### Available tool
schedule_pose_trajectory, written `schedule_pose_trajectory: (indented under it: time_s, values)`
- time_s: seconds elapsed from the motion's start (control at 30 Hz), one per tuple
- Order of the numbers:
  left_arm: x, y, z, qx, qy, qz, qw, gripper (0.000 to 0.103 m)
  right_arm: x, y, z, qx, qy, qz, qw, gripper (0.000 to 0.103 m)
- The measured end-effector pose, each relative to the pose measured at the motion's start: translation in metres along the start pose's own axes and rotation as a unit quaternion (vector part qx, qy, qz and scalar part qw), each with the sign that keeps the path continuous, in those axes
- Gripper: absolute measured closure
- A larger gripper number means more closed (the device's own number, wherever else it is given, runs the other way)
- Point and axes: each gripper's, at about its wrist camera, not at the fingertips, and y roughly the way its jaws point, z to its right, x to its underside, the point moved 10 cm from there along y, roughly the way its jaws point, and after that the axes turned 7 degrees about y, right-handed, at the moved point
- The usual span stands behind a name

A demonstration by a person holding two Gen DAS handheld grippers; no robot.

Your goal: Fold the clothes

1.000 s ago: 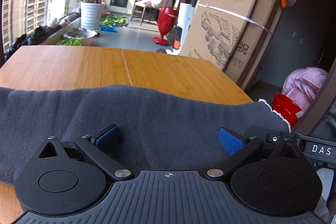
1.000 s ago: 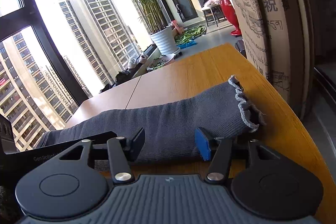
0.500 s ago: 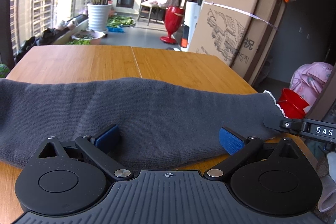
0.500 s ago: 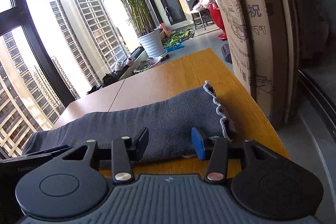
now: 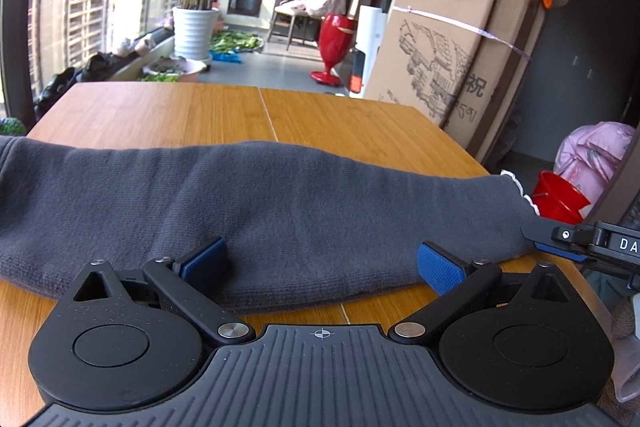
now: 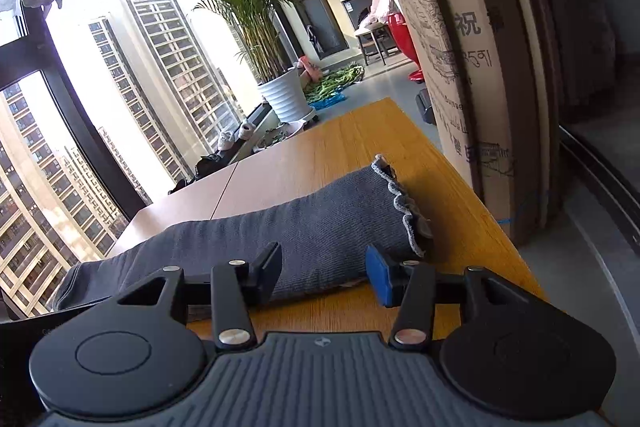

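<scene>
A dark grey knitted garment [image 5: 280, 211] lies folded in a long band across the wooden table [image 5: 200, 111]. Its scalloped white-edged cuff [image 6: 404, 211] lies at the right end. My left gripper [image 5: 320, 263] is open and empty, its blue pads just in front of the garment's near edge. My right gripper [image 6: 324, 269] is open and empty, its jaws at the near edge of the garment beside the cuff. The right gripper also shows at the right edge of the left wrist view [image 5: 580, 243].
A tall cardboard box [image 5: 460, 59] stands against the table's right side, also in the right wrist view [image 6: 480, 67]. A red bucket [image 5: 560, 199] and a pink bundle [image 5: 596, 155] sit on the floor at right. A potted palm [image 6: 280, 83] stands by the window.
Both grippers have drawn back toward the near edge. The garment now lies flat, further from the left camera. Both grippers stay open.
</scene>
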Motion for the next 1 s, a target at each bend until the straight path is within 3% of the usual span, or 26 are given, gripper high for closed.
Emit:
schedule_pose_trajectory:
  time_s: [0.1, 0.27, 0.53, 0.67, 0.87, 1.0]
  values:
    - [0.000, 0.000, 0.000, 0.001, -0.001, 0.000, 1.0000, 0.000, -0.016, -0.006, 0.023, 0.038, 0.036, 0.039, 0.998, 0.041]
    - [0.001, 0.001, -0.003, 0.001, 0.000, 0.000, 1.0000, 0.000, -0.014, 0.007, 0.046, 0.037, 0.109, 0.004, 0.993, 0.041]
    - [0.001, 0.002, -0.003, 0.002, -0.002, 0.001, 1.0000, 0.000, -0.019, 0.007, 0.045, 0.022, 0.123, 0.015, 0.992, 0.041]
    - [0.001, 0.002, -0.002, 0.001, 0.000, -0.001, 1.0000, 0.000, -0.016, 0.012, 0.053, 0.024, 0.151, 0.000, 0.988, 0.041]
    - [0.000, 0.003, -0.001, -0.002, 0.003, -0.003, 1.0000, 0.000, -0.014, 0.033, 0.039, -0.003, 0.146, -0.032, 0.989, 0.050]
    - [0.000, 0.002, -0.001, 0.002, -0.002, 0.000, 1.0000, 0.000, -0.013, 0.052, 0.024, 0.003, 0.108, -0.044, 0.993, 0.070]
